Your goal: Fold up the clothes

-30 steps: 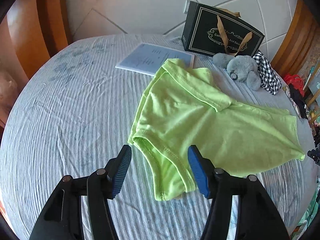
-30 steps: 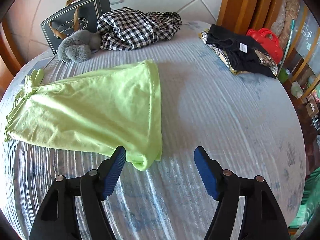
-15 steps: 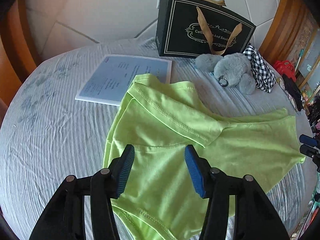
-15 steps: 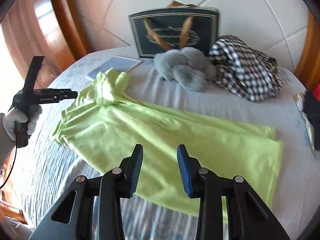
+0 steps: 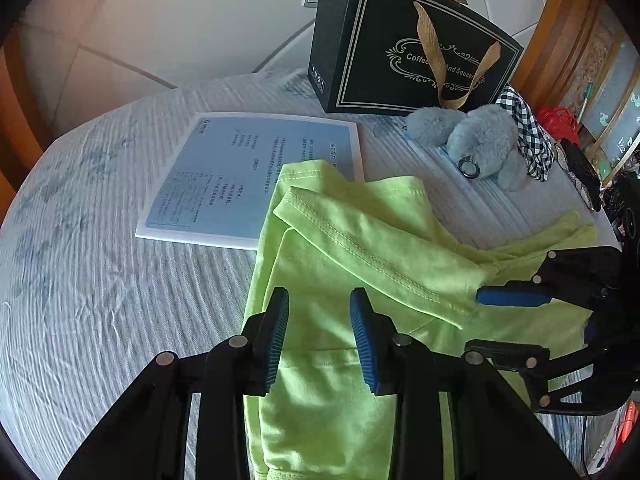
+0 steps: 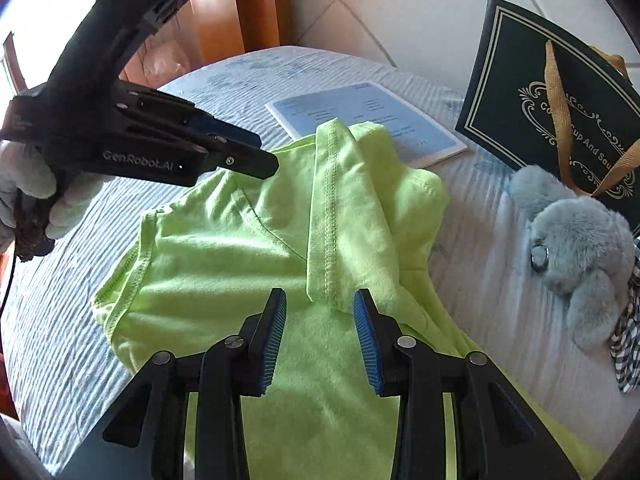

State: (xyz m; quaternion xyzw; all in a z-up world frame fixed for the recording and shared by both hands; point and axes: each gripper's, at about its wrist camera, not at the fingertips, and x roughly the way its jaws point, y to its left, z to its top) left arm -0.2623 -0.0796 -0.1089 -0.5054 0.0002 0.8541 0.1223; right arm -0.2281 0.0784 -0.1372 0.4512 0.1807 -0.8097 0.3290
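A lime-green T-shirt (image 5: 360, 264) lies on the striped grey bedspread, one sleeve folded over its body; it also fills the right wrist view (image 6: 248, 248). My left gripper (image 5: 319, 336) is open and empty, hovering over the shirt's left part. My right gripper (image 6: 320, 336) is open and empty above the shirt, its tips near the folded sleeve's hem. The right gripper also shows in the left wrist view (image 5: 520, 320), and the left gripper, held by a gloved hand, shows in the right wrist view (image 6: 224, 156).
A light blue booklet (image 5: 256, 176) lies partly under the shirt's far edge. A black gift bag (image 5: 408, 48), a grey plush toy (image 5: 476, 140) and a checked cloth (image 5: 528, 136) sit at the bed's far side. A wooden headboard frames the bed (image 5: 80, 240).
Both grippers have moved in over the shirt toward the folded sleeve and now face each other. The jaws of both have narrowed but stay open.
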